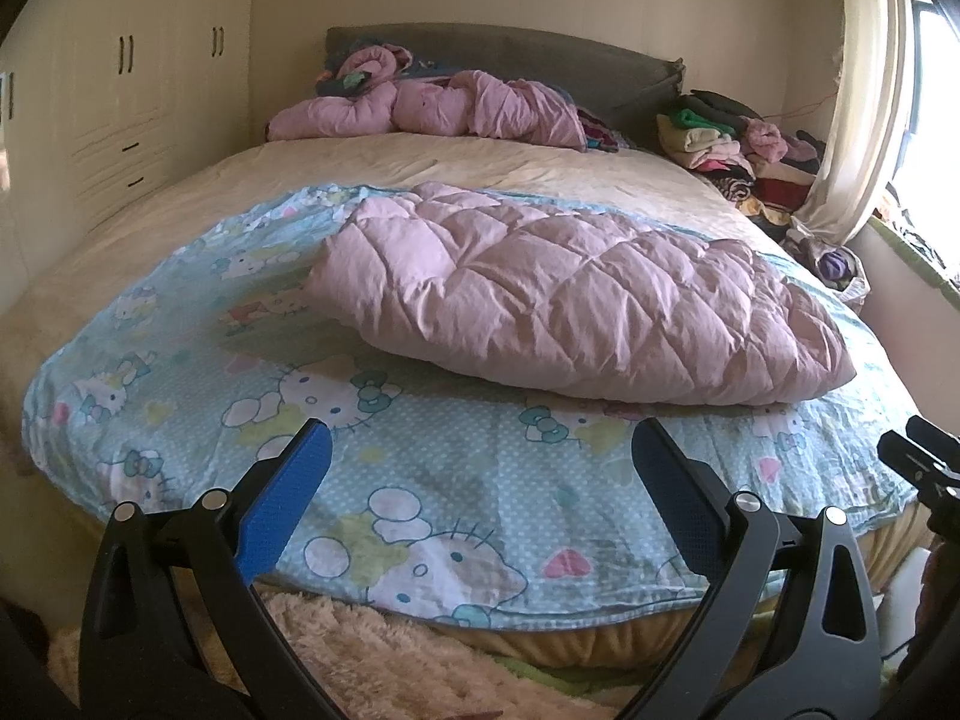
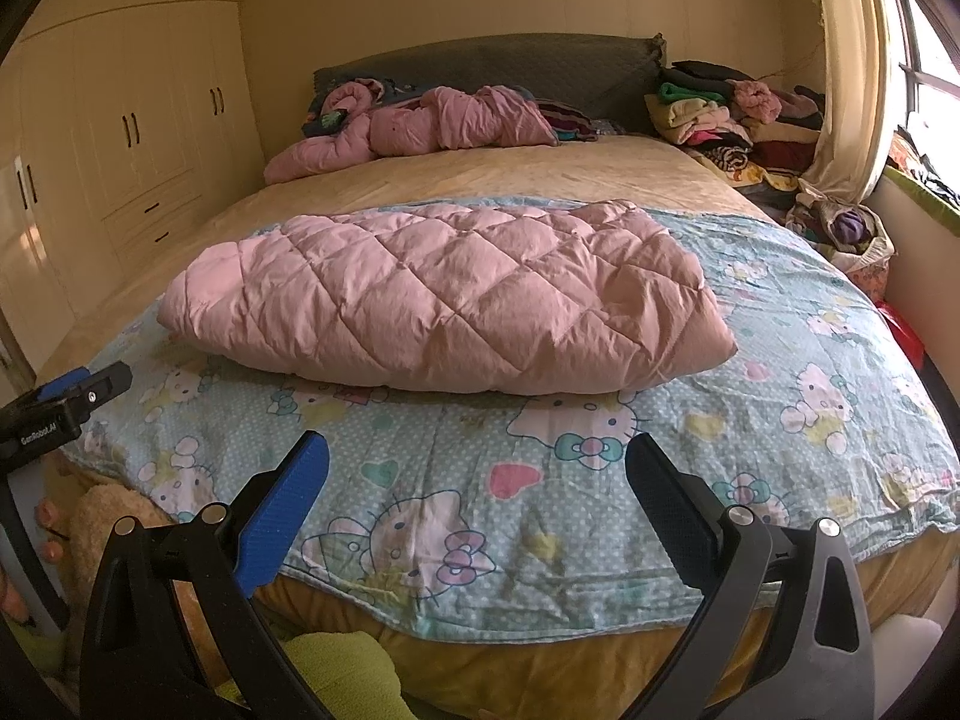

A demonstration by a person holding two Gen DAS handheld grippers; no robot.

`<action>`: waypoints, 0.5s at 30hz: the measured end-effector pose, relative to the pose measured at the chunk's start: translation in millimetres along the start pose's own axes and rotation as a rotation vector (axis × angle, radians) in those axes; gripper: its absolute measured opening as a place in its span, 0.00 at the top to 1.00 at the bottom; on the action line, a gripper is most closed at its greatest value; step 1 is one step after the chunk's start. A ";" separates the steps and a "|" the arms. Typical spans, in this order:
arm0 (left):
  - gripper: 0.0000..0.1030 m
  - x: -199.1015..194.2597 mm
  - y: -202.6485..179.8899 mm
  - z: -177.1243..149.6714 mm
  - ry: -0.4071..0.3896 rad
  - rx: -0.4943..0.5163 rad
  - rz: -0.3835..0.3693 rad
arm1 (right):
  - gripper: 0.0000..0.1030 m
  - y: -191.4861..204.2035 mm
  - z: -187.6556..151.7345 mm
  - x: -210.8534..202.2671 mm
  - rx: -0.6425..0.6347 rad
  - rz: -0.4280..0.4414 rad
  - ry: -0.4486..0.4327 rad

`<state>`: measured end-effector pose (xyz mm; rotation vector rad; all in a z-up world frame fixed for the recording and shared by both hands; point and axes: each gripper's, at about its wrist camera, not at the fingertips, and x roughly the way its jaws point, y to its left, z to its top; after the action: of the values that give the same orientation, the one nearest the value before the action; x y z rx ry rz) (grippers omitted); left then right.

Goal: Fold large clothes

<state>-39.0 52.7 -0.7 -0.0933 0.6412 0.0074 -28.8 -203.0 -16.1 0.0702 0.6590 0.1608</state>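
Daylight enters through the window (image 1: 924,90) at upper right, blown out to glare. Warm, even brightness; soft shadow beneath the pink quilt (image 2: 444,300). Fisheye bending and dark vignetting at frame edges.

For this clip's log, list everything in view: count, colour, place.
quilted garment: 1, pink, folded on the sheet
sheet: 1, light blue cartoon print, over the bed's near end
bed: 1, tan cover, grey headboard
crumpled garment: 1, pink, by the headboard
clothes pile: 1, mixed colours, far right of the bed
wardrobe: 1, cream, left wall
curtain: 1, cream, right
left hand-held gripper: open, empty
right hand-held gripper: open, empty
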 end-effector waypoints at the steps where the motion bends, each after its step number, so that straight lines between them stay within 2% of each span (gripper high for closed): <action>1: 0.09 -0.8 4.6 -1.2 0.006 -0.008 0.000 | 0.04 -1.9 0.5 -0.2 0.007 -0.007 -0.001; 4: 0.09 2.7 13.4 -2.1 0.020 -0.026 0.020 | 0.04 -11.1 -0.1 -2.2 0.047 -0.043 -0.005; 6: 0.09 6.4 24.8 -1.7 0.038 -0.042 0.034 | 0.04 -27.8 -2.3 -4.2 0.127 -0.082 0.003; 8: 0.09 11.1 40.9 1.6 0.052 -0.068 0.051 | 0.04 -45.4 -6.1 -9.1 0.183 -0.156 -0.007; 10: 0.09 17.1 76.1 9.2 0.075 -0.123 0.077 | 0.04 -83.6 -17.5 -17.5 0.302 -0.245 -0.003; 11: 0.09 21.2 100.6 16.0 0.090 -0.149 0.105 | 0.04 -105.4 -25.6 -22.1 0.358 -0.301 0.001; 13: 0.09 28.8 153.0 31.7 0.086 -0.192 0.186 | 0.04 -168.8 -56.1 -40.9 0.504 -0.494 0.003; 15: 0.09 38.2 208.8 45.8 0.077 -0.227 0.280 | 0.04 -224.1 -91.1 -59.9 0.594 -0.697 0.036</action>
<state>11.5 263.8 -4.7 -0.2226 0.7249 0.3485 -103.1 -432.8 -77.8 0.4020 0.7154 -0.7113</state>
